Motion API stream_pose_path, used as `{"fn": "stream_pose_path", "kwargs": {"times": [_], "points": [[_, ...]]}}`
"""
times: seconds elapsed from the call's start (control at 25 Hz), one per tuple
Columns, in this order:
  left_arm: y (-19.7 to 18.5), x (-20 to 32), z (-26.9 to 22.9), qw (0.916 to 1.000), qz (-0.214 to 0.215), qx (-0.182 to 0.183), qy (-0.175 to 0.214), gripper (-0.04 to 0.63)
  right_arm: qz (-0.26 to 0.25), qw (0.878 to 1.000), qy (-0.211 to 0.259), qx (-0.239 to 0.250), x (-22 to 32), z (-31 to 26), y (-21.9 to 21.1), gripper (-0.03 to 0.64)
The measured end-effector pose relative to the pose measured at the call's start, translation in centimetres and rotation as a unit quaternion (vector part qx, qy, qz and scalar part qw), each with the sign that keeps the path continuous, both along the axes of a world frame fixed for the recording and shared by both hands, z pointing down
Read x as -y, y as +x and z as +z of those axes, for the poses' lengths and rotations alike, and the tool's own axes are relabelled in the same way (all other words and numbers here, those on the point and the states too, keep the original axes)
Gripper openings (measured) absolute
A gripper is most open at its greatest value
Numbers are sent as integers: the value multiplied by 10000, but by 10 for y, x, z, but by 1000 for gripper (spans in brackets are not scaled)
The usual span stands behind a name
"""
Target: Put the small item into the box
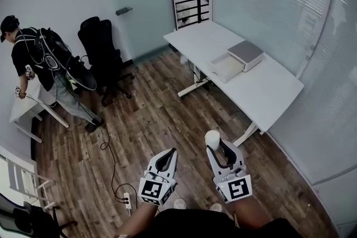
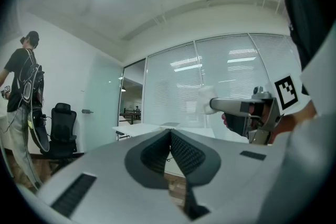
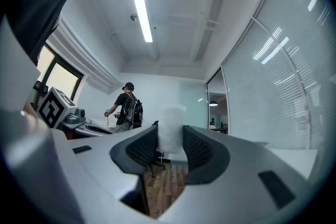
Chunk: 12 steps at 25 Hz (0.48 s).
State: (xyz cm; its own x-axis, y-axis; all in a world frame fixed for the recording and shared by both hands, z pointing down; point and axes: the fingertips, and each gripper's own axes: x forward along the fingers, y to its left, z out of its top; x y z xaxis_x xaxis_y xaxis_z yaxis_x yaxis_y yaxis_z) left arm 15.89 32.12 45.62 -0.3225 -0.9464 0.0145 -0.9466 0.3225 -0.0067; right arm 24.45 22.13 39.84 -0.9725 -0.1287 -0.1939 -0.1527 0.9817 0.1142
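Two hand-held claws showed low in the head view, side by side and pointing roughly level over a wooden floor (image 1: pixel 150 120). The right claw (image 1: pixel 215 145) was clamped on the small item (image 3: pixel 171 124), a pale white lump pinched between the ribbed pads and standing up past the jaw tips. The left claw (image 2: pixel 170 135), just to the left of it, had its jaws pressed together with nothing between them. The box (image 1: pixel 245 56) sat on a white table (image 1: pixel 273 92) well ahead of both claws and somewhat to the right, with an open tray-like part beside a grey-topped part. The item looked soft-edged and very light, perhaps foam or wadding, so it would probably squash a little under the pads and not crack or slip. A hold across its middle, as the right claw had it, seemed sound, and a gentle squeeze would likely be enough. Its lower part was hidden between the pads, and its blurred outline did not show its material or full shape. The box was too far ahead of the claws to show its inside or how its two parts joined.
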Motion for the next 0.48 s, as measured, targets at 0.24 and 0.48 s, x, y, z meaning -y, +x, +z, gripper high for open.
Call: {"fn": "stream_pose_path", "kwargs": {"times": [0.24,0.48], "points": [[-35,-26,6,9998,173,16,-64,12,212,9997,-100,-15,-21,7,-30,158],[-66,-44,12,9997,209,-22,-101,12,234,9995,-184,-135,-41,12,-55,158]]}}
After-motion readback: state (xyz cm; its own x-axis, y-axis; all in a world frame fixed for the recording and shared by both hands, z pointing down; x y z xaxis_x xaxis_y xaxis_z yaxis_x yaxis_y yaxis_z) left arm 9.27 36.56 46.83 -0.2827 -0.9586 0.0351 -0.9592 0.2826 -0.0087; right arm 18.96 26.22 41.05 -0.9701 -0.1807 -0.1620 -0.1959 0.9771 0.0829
